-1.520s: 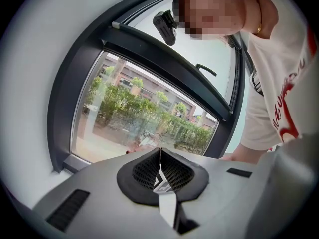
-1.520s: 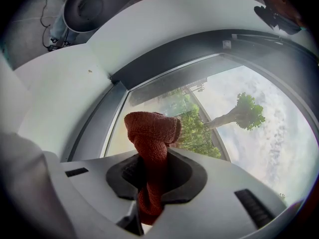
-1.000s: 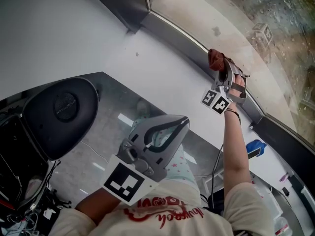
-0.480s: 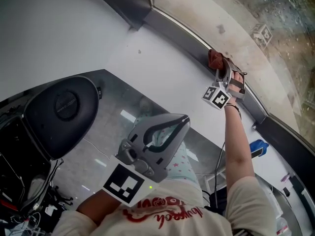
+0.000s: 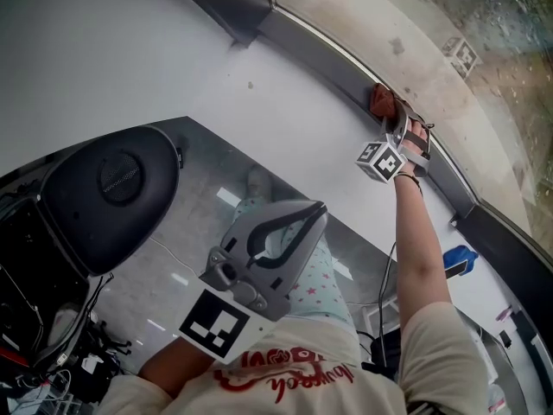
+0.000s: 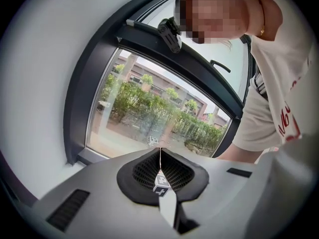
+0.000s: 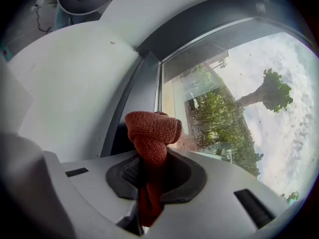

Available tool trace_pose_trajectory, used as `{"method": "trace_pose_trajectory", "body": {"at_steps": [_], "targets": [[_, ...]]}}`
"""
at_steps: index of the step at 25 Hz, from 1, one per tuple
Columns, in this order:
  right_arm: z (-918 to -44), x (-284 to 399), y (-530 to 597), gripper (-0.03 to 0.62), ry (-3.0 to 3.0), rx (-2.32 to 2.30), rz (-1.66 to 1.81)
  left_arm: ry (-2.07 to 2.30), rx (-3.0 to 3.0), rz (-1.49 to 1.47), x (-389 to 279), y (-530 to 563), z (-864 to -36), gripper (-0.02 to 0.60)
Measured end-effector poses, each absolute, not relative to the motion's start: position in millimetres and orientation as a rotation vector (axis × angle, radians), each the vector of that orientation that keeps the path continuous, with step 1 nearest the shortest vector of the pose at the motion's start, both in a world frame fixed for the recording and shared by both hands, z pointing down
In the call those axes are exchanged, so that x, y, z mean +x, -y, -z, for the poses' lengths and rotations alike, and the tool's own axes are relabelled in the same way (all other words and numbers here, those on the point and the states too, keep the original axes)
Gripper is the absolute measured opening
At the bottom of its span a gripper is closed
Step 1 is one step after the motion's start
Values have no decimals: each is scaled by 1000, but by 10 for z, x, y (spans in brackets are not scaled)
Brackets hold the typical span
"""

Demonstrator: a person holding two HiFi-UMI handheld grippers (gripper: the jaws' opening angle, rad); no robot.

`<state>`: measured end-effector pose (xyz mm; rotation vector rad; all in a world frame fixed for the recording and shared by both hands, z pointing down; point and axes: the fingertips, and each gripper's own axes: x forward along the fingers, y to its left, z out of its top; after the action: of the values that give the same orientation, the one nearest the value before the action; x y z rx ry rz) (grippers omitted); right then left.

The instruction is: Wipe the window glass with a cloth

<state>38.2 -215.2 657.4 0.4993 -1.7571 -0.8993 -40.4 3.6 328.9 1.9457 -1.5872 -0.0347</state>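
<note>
My right gripper (image 5: 387, 113) is stretched out to the dark window frame (image 5: 328, 54) and is shut on a bunched rust-red cloth (image 7: 152, 133). The cloth (image 5: 381, 100) sits at the bottom edge of the window glass (image 5: 406, 24), close against the pane (image 7: 234, 103); whether it touches the glass I cannot tell. My left gripper (image 5: 307, 213) hangs low in front of the person's body, jaws pressed together with nothing between them. In the left gripper view it (image 6: 160, 156) points at the window (image 6: 149, 113) from a distance.
A white sill and wall (image 5: 173, 59) run below the frame. A black rounded chair back (image 5: 108, 197) stands at the left over a glossy grey floor (image 5: 199, 258). A blue object (image 5: 456, 258) lies at the right. Cables (image 5: 52, 361) crowd the lower left.
My right gripper and the red cloth have slid slightly up and along the frame's lower edge. The left gripper has barely shifted.
</note>
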Motion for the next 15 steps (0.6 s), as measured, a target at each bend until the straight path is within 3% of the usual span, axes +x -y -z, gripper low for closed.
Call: {"method": "trace_pose_trajectory", "body": {"at_steps": [8, 15], "targets": [[-6275, 324, 2097, 71, 1800, 582, 761, 1621, 1973, 34, -492, 20, -3279, 21], [-3871, 25, 1812, 71, 2077, 834, 963, 1727, 2107, 126, -436, 161, -2544, 21]]}}
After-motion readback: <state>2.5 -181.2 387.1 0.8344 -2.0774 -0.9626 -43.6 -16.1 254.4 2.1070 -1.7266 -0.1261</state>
